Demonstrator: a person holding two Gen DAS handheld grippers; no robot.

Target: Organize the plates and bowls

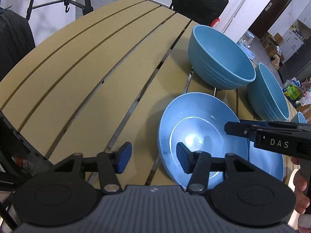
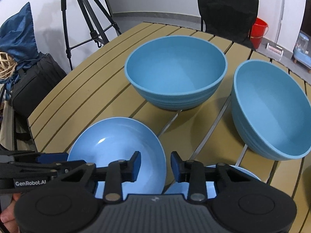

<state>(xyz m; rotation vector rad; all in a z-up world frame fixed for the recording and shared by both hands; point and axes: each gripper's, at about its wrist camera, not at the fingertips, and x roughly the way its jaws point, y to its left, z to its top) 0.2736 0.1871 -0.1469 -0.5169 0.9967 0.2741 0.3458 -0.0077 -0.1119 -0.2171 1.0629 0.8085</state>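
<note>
A shallow light-blue plate [image 1: 204, 116] [image 2: 116, 136] lies on the tan slatted table [image 1: 87, 68]. My left gripper [image 1: 153, 158] is open and straddles the plate's left rim: one pad is outside it, the other over the plate's well, and neither touches it. My right gripper [image 2: 155, 165] is open and straddles the opposite rim with a gap on both sides; one of its fingers [image 1: 239, 129] reaches in from the right. A second blue plate [image 1: 268, 161] [image 2: 243, 171] sits partly under the first. Two deep blue bowls [image 2: 175, 73] [image 2: 272, 112] stand farther back.
A black chair [image 2: 227, 11] stands at the table's far side, with a red bucket [image 2: 258, 31] beside it. A tripod [image 2: 85, 13] and a black bag [image 2: 37, 83] are off the left edge. A sliver of another blue dish [image 1: 300, 117] shows at the far right.
</note>
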